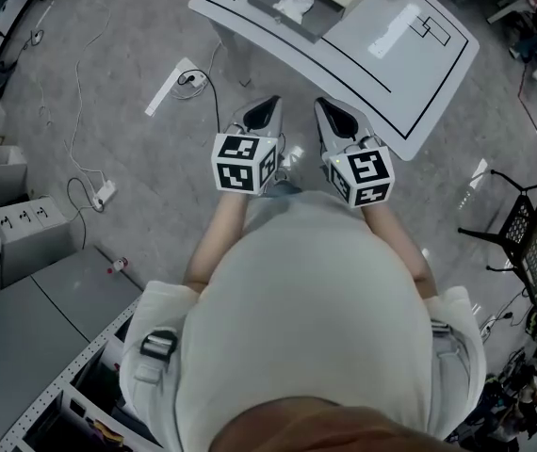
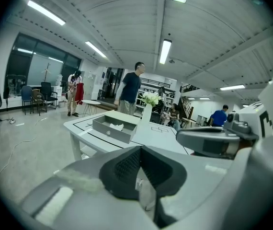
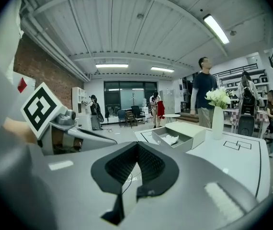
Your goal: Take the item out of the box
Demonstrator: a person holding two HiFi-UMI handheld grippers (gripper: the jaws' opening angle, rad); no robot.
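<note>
A grey open box (image 1: 308, 4) stands on a white table (image 1: 396, 59) ahead of me, with a crumpled white item (image 1: 294, 6) lying inside it. Both grippers are held side by side in front of my body, short of the table's near edge. In the head view the left gripper (image 1: 270, 103) and the right gripper (image 1: 326, 104) both taper to a closed point with nothing in them. The left gripper view has the box (image 2: 110, 129) and the item (image 2: 117, 126) beyond the shut left gripper (image 2: 141, 150). Past the right gripper (image 3: 137, 145), the box (image 3: 178, 137) and the item (image 3: 171, 139) appear again.
A white vase of flowers (image 3: 217, 113) stands on the table behind the box. A person (image 2: 130, 88) stands beyond the table. Cables and a power strip (image 1: 104, 194) lie on the floor at left, near grey cabinets (image 1: 25, 226). A black chair (image 1: 525, 226) is at the right.
</note>
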